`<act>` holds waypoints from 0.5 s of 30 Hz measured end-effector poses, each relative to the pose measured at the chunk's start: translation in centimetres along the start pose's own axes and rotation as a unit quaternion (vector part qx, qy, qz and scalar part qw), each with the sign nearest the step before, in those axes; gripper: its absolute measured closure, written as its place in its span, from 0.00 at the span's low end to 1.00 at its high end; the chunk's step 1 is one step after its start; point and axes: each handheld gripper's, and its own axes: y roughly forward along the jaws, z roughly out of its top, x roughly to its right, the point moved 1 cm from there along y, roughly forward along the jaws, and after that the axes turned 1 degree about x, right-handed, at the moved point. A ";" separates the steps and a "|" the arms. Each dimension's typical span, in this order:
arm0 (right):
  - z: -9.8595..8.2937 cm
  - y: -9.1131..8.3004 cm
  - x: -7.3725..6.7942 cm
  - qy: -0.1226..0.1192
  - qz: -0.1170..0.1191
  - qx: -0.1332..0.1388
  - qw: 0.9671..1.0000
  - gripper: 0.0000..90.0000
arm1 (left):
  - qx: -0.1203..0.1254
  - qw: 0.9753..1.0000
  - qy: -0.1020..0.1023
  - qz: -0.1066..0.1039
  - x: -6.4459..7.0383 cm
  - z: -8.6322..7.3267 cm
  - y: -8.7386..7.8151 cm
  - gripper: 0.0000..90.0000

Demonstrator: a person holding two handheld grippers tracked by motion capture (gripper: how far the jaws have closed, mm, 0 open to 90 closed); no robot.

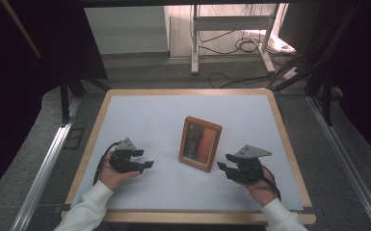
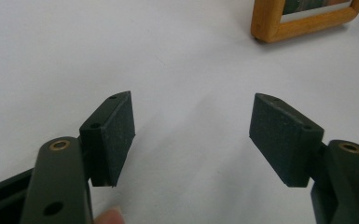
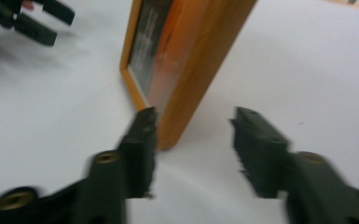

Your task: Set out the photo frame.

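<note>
Item: wooden picture frame (image 1: 200, 143), flat on white table (image 1: 144, 120), mid-right; my right gripper (image 1: 227, 167) at its near corner, jaws spread, empty; my left gripper (image 1: 143, 159) well apart, jaws spread, empty; risk: one jaw nudges corner, frame slides instead of seating between pads.

Your left gripper (image 1: 146, 159) and right gripper (image 1: 224, 162) are black, each with a grey three-cornered top plate, brass-ringed jaw screws, textured pads (image 2: 121, 128), black cables. Your sleeves (image 1: 84, 209) are white.
</note>
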 end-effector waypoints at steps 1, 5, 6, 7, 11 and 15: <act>-0.1 0.3 -0.3 -0.004 0.002 -0.008 1.000 0.80 | 0.000 1.000 0.000 0.000 0.0 0.0 0.0 0.34; -0.4 1.8 -1.3 -0.024 0.014 -0.034 0.999 0.97 | 0.001 1.000 0.000 -0.002 0.1 0.0 0.0 0.34; -0.4 2.3 -1.6 -0.028 0.016 -0.040 0.999 0.99 | 0.001 1.000 0.000 -0.002 0.1 0.0 0.0 0.34; -0.5 2.7 -1.8 -0.033 0.019 -0.047 0.998 1.00 | 0.001 1.000 0.000 -0.003 0.1 0.0 -0.1 0.34; -0.5 4.1 -2.5 -0.047 0.027 -0.064 0.996 1.00 | 0.003 1.000 0.001 -0.003 0.2 0.0 -0.1 0.34; -0.5 4.7 -2.9 -0.052 0.028 -0.069 0.996 1.00 | 0.001 1.000 0.002 -0.003 0.2 0.0 0.0 0.34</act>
